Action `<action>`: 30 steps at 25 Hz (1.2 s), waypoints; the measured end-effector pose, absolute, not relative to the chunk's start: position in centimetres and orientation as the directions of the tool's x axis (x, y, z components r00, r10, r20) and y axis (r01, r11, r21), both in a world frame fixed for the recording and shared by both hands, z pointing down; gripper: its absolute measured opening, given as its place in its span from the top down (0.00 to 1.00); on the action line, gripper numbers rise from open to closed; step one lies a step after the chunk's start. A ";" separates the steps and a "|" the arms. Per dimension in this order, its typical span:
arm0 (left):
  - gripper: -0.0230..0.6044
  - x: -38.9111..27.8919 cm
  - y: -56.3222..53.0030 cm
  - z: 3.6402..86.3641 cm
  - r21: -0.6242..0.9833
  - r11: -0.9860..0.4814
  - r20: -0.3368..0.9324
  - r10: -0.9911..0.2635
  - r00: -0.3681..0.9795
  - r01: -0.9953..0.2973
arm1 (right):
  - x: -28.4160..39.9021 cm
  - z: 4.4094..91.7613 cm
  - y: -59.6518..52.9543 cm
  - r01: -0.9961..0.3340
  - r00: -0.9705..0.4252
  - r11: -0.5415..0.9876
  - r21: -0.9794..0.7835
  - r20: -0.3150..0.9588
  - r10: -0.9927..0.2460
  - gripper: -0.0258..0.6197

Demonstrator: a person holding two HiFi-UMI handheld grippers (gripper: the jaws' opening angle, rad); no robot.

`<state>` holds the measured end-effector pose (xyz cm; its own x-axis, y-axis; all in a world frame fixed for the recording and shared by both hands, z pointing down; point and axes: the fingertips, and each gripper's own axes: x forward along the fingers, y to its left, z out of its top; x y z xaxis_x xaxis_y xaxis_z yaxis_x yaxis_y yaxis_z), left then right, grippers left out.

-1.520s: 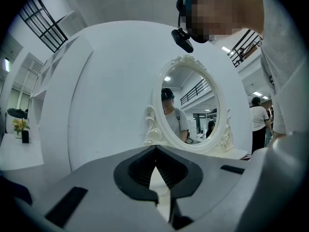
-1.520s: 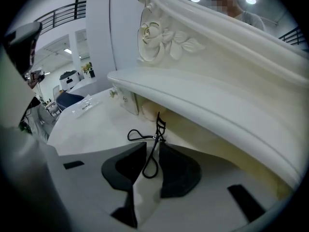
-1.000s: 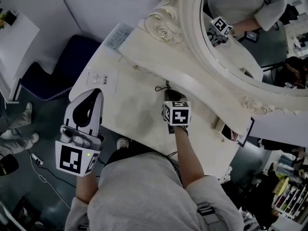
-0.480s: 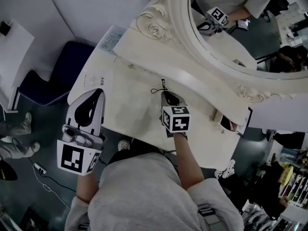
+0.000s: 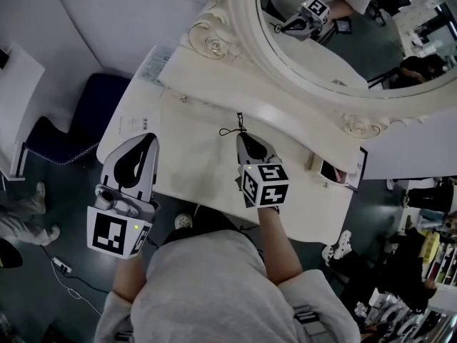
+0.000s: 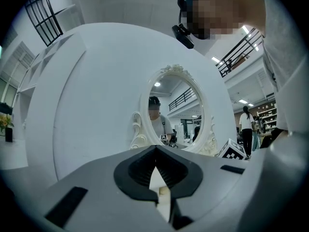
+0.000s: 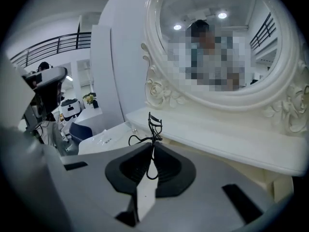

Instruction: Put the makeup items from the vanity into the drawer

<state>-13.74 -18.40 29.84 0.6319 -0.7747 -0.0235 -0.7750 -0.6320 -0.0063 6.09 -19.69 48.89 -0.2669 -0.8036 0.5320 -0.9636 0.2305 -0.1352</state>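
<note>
The eyelash curler (image 7: pixel 154 125) is clamped by its handle loops in the right gripper (image 7: pixel 152 151), near the back of the vanity (image 5: pixel 193 156); the left gripper (image 6: pixel 155 152) is closed on nothing; the curler should be lifted level and gripped firmly, lest it be swung loose

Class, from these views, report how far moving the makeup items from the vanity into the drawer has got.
Done: nothing visible; no view shows an open drawer. In hand: the right gripper is shut on the black eyelash curler over the vanity top; the left gripper is shut, empty. Left: getting the curler into the drawer, and perhaps the small flat item at the vanity's right end.
</note>
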 end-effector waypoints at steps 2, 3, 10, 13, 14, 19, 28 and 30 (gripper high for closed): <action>0.94 -13.4 -18.1 29.6 -0.006 -0.643 -0.032 -0.765 0.643 -0.766 | 6.1 47.6 -19.3 -0.963 -0.268 0.228 -0.141 0.502 -0.822 0.91; 0.94 -13.2 -18.0 29.4 -0.006 -0.649 -0.037 -0.760 0.648 -0.761 | 6.1 47.0 -19.0 -0.963 -0.268 0.227 -0.144 0.487 -0.831 0.91; 0.94 -12.2 -16.8 28.9 -0.009 -0.684 -0.059 -0.728 0.684 -0.729 | 6.1 43.0 -17.1 -0.964 -0.263 0.223 -0.146 0.387 -0.884 0.91; 0.94 -12.1 -16.2 28.7 -0.010 -0.695 -0.067 -0.717 0.694 -0.719 | 6.1 41.6 -16.3 -0.964 -0.260 0.220 -0.152 0.344 -0.902 0.91; 0.94 -12.0 -16.0 28.6 -0.011 -0.699 -0.069 -0.713 0.697 -0.715 | 6.1 41.2 -16.1 -0.964 -0.257 0.218 -0.152 0.331 -0.908 0.91; 0.94 -11.8 -15.0 28.3 -0.018 -0.717 -0.079 -0.694 0.716 -0.697 | 6.0 39.6 -14.6 -0.967 -0.241 0.208 -0.143 0.272 -0.932 0.91; 0.94 -11.5 -12.6 27.7 -0.028 -0.751 -0.097 -0.654 0.750 -0.659 | 6.0 37.0 -11.4 -0.973 -0.213 0.192 -0.128 0.176 -0.961 0.91; 0.94 -11.4 -12.0 27.6 -0.033 -0.759 -0.100 -0.645 0.758 -0.650 | 6.0 36.4 -10.6 -0.974 -0.206 0.187 -0.127 0.158 -0.966 0.91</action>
<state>-11.39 -12.04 27.57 0.7577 -0.6449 -0.1004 -0.6503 -0.7589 -0.0329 5.97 -10.60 36.44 -0.2057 -0.9658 0.1579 -0.9741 0.1867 -0.1274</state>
